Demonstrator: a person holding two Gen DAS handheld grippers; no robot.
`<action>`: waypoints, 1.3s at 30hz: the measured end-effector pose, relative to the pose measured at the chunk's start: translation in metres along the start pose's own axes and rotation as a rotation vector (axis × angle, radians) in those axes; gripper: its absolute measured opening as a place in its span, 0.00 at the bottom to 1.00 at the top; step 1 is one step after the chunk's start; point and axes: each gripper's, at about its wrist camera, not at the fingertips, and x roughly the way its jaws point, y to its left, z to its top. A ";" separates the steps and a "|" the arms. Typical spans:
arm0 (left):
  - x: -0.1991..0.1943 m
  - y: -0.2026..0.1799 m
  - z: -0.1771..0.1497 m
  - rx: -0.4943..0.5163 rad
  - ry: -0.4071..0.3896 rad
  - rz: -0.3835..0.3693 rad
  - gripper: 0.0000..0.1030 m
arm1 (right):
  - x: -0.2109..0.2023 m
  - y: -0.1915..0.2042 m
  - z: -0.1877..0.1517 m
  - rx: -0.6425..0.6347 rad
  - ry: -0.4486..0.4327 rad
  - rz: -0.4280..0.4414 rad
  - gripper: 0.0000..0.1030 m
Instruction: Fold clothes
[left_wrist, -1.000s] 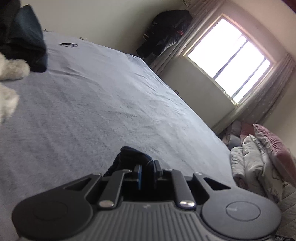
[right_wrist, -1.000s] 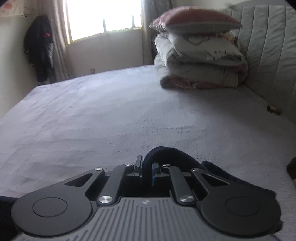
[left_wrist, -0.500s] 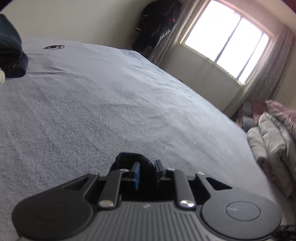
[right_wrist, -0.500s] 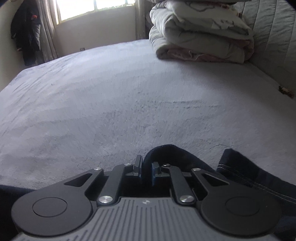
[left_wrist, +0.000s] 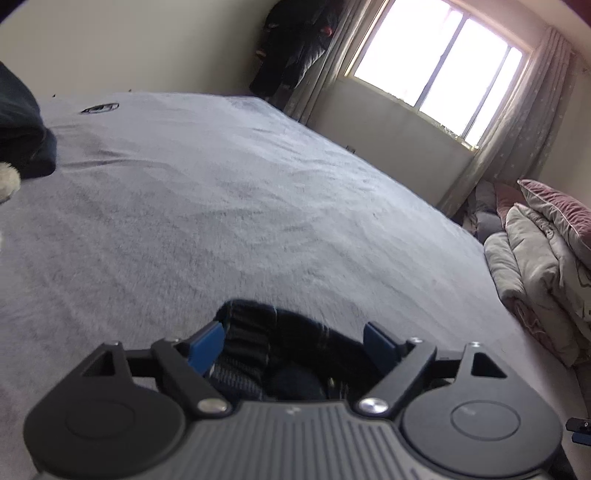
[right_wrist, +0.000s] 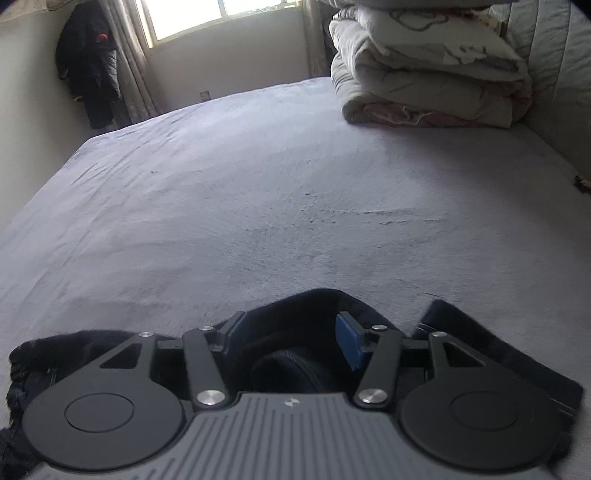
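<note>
A dark navy garment (left_wrist: 288, 332) lies on the grey bed (left_wrist: 221, 206) right under my left gripper (left_wrist: 293, 343). Its jaws are opening: the blue pads (left_wrist: 205, 347) stand wide apart, with a ribbed edge of the cloth bunched between them and untouched. In the right wrist view the same dark garment (right_wrist: 480, 343) spreads across the bed (right_wrist: 258, 184) below my right gripper (right_wrist: 291, 338), whose jaws are opening too. A fold of cloth rises between its pads (right_wrist: 349, 343), clear of both.
A stack of folded quilts and a pink pillow (right_wrist: 424, 74) sits at the head of the bed. Another dark pile (left_wrist: 22, 125) and something white and fluffy (left_wrist: 7, 181) lie at the left edge. A dark coat (right_wrist: 90, 81) hangs by the window.
Both grippers were shut on the dark garment and have opened and let it go. The cloth now lies loose on the bed between the spread pads.
</note>
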 end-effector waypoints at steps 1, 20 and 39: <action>-0.005 -0.001 -0.001 0.008 0.019 0.010 0.83 | -0.008 -0.001 -0.003 -0.001 0.000 -0.003 0.54; -0.082 0.055 -0.064 0.017 0.153 0.066 0.86 | -0.098 -0.032 -0.115 0.045 -0.002 0.028 0.55; -0.097 0.131 -0.097 -0.301 0.289 -0.138 0.59 | -0.080 -0.031 -0.206 0.301 0.167 0.189 0.55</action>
